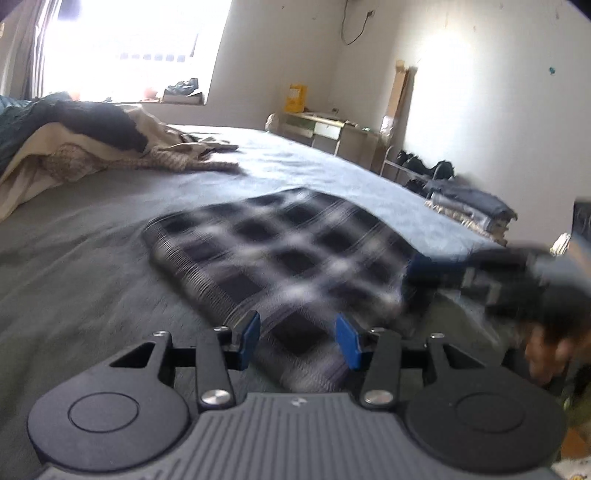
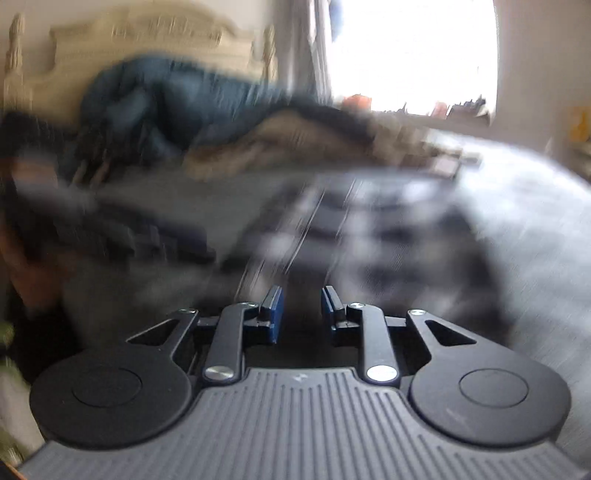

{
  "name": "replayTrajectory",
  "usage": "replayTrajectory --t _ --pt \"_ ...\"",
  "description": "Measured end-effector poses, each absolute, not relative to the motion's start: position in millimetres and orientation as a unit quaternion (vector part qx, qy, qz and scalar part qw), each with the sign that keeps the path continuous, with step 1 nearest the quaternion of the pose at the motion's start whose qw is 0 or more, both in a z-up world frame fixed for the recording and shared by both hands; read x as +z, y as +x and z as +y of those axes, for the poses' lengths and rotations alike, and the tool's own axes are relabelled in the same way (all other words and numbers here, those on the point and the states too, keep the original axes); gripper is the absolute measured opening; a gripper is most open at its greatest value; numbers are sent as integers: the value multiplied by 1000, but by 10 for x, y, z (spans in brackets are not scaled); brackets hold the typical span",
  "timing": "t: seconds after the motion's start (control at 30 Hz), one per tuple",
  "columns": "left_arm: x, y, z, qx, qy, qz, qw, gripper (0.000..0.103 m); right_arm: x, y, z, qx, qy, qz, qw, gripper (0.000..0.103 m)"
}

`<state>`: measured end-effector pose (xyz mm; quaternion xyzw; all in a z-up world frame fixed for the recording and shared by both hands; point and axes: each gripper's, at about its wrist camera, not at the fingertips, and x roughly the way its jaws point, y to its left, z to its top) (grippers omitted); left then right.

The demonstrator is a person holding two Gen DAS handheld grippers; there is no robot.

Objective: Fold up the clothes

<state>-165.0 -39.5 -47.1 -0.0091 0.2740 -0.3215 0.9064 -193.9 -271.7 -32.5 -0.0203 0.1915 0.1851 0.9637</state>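
Note:
A folded black-and-white plaid garment lies flat on the grey bed sheet. My left gripper hovers at its near edge, open, with the cloth showing in the gap below its blue fingertips. At the garment's right edge, my right gripper comes in blurred, a hand behind it. The right wrist view is smeared by motion. There the right gripper shows a narrow gap between its pads with nothing clearly pinched, and the plaid garment lies just ahead. The left gripper is a dark blur at the left.
A heap of unfolded clothes lies at the bed's far left, with a blue duvet and a cream headboard behind. A stack of folded clothes sits at the bed's right edge. A desk stands by the far wall.

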Motion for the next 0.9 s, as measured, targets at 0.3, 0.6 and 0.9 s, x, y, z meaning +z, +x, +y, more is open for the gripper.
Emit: replayTrajectory --t 0.3,0.6,0.9 --pt "-741 -1512 -561 -314 -13 269 910 50 -222 -747 -3035 162 -92 198 962 23" --pt "-796 -1457 -500 -331 -16 264 906 52 -287 -168 -3753 140 112 253 951 47" --pt "-788 -1439 -483 -333 -25 270 903 52 -551 686 -3958 182 225 394 873 47"
